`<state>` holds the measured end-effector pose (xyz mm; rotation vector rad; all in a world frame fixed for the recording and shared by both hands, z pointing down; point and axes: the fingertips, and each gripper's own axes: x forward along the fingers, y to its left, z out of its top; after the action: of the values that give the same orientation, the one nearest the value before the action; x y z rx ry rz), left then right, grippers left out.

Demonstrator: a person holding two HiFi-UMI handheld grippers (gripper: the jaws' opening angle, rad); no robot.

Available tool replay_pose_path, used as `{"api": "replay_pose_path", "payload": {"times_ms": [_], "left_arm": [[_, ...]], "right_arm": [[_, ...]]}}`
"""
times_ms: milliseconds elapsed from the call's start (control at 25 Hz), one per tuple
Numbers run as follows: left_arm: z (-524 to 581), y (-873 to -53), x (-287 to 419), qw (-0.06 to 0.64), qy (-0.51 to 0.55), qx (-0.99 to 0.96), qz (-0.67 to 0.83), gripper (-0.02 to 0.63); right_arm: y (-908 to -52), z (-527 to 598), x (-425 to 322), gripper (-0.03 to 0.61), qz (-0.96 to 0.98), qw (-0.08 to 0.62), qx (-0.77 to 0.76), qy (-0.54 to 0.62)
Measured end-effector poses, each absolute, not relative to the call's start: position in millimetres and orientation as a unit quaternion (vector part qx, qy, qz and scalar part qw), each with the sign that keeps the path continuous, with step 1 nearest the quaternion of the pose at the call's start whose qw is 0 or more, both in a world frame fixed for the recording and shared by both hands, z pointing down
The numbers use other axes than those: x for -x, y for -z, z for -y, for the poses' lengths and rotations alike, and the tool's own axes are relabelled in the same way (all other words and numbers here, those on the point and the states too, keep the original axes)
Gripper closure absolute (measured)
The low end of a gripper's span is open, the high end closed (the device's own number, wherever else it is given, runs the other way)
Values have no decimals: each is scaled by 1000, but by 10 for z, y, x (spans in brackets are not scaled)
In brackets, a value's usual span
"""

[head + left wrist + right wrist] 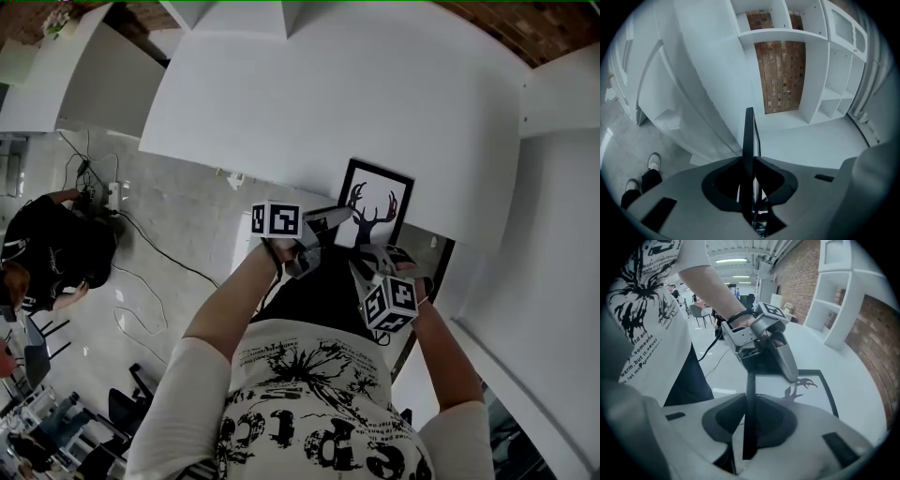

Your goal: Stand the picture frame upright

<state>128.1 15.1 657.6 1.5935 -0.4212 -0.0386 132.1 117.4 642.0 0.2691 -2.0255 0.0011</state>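
Currently gripped twice along near side. Holding picture frame (375, 208) print-up at near edge of desk (328, 103), with long axis pointing toward far edge. Clenching left gripper (339, 218) on thin black rim at near-left corner, right gripper (367, 253) likewise on near rim, further right. Likely next: tipping far end up about near edge, both hands equally close

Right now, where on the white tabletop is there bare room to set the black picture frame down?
Bare: the white tabletop beyond and left of the black picture frame with the antler print. Crowded: the frame's near edge, where left gripper and right gripper both clamp it.
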Motion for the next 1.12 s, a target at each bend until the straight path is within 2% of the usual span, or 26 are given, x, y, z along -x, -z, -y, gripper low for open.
{"api": "replay_pose_path", "payload": {"times_ms": [120,200,280,440,600,760,840,880,960,1000,1120], "left_arm": [[-159,-6582,-1278,680,1,-709,186,532],[-158,-6568,-1274,685,-3,-705,185,532],[-150,-6555,-1269,689,-4,-701,186,532],[-152,-6549,-1268,692,-6,-698,183,532],[-140,-6549,-1282,691,-10,-702,175,532],[-146,-6543,-1276,687,-14,-707,167,534],[-147,-6547,-1293,682,-16,-714,159,532],[-148,-6549,-1300,681,-16,-715,155,532],[-160,-6551,-1303,682,-16,-717,146,532],[-164,-6551,-1304,680,-17,-719,143,532],[-155,-6556,-1305,674,-23,-725,140,534]], "right_arm": [[-6425,-1172,-1310,497,854,504,-127,-37],[-6339,-1152,-1307,418,870,456,-152,-109],[-6208,-1058,-1427,352,879,375,-201,-216],[-6110,-757,-2146,353,821,189,-332,-424],[-6342,-729,-2455,353,759,92,-345,-545],[-6472,-609,-2304,353,745,54,-312,-588],[-6529,-542,-2254,353,745,57,-296,-596],[-6545,-513,-2228,366,747,61,-288,-596],[-6577,-482,-2203,447,751,69,-276,-596],[-6592,-477,-2204,463,752,73,-271,-596],[-6576,-457,-2182,463,760,92,-263,-587]]}}
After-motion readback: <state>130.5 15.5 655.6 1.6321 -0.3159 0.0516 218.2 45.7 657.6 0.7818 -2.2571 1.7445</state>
